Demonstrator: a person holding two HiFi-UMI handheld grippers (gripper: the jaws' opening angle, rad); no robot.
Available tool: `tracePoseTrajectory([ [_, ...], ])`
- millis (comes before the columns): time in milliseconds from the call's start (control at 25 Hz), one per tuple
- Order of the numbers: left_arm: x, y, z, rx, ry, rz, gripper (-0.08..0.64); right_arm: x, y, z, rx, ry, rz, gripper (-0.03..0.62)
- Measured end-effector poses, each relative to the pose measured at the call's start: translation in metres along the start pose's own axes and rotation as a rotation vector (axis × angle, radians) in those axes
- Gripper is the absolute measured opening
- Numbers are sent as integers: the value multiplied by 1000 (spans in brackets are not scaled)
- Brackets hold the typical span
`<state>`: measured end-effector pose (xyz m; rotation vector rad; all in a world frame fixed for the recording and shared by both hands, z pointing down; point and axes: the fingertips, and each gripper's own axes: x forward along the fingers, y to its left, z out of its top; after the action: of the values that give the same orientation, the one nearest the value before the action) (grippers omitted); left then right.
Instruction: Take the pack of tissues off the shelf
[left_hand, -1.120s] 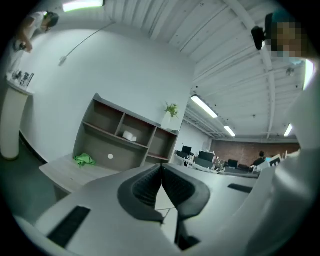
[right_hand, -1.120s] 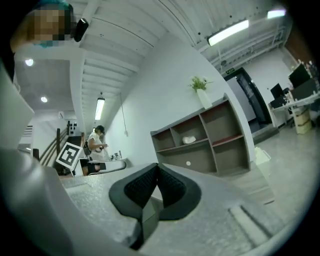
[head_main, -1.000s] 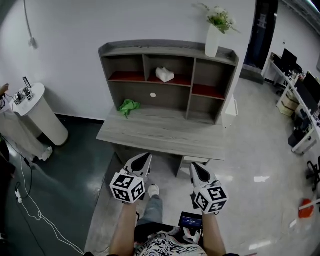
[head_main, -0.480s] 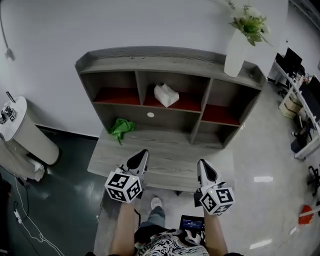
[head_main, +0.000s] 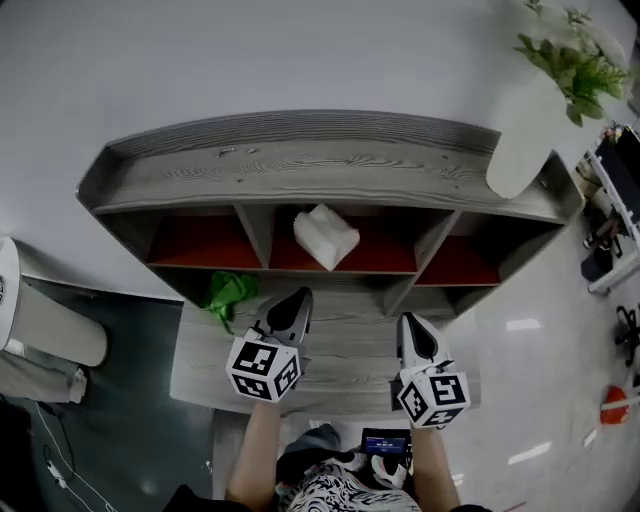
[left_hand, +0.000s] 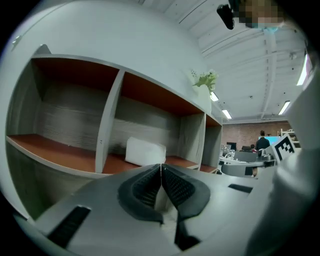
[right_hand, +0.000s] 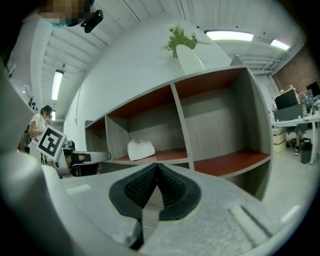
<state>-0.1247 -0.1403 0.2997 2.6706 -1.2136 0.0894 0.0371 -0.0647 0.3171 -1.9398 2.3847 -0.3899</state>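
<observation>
A white pack of tissues (head_main: 325, 236) lies in the middle compartment of the grey shelf unit (head_main: 300, 165), on its red board. The pack of tissues (left_hand: 145, 150) shows straight ahead in the left gripper view, and the pack of tissues (right_hand: 140, 148) sits to the left in the right gripper view. My left gripper (head_main: 301, 296) hovers over the desk just below and left of the pack, shut and empty. My right gripper (head_main: 410, 323) hangs further right, also shut with nothing in it.
A green cloth (head_main: 228, 293) lies on the desk (head_main: 200, 370) at the left under the shelf. A white vase with a plant (head_main: 527, 128) stands on the shelf top at the right. A white round stand (head_main: 40, 320) is on the floor at the left.
The view has closed in on the shelf unit and both grippers have moved forward over the desk toward the compartments. Their jaws stayed shut.
</observation>
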Motion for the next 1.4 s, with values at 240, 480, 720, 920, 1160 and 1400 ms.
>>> tracePoseTrajectory([
  [240,18,-10,-6,-5,6,42,9,3,-16,-2,-33,25,30,5],
  [480,16,-18,-16,-51,21,90,9,2,-27,-2,-64,44,79,4],
  [720,24,-14,-8,-27,12,153,11,6,-40,3,-59,20,125,4],
  [920,39,-11,1,-39,18,153,91,13,-48,5,-60,24,139,5],
  [1160,61,-6,2,-30,38,195,177,21,-68,8,-47,24,125,5],
  [1400,79,6,4,-22,43,243,224,33,-80,10,-41,24,118,5],
])
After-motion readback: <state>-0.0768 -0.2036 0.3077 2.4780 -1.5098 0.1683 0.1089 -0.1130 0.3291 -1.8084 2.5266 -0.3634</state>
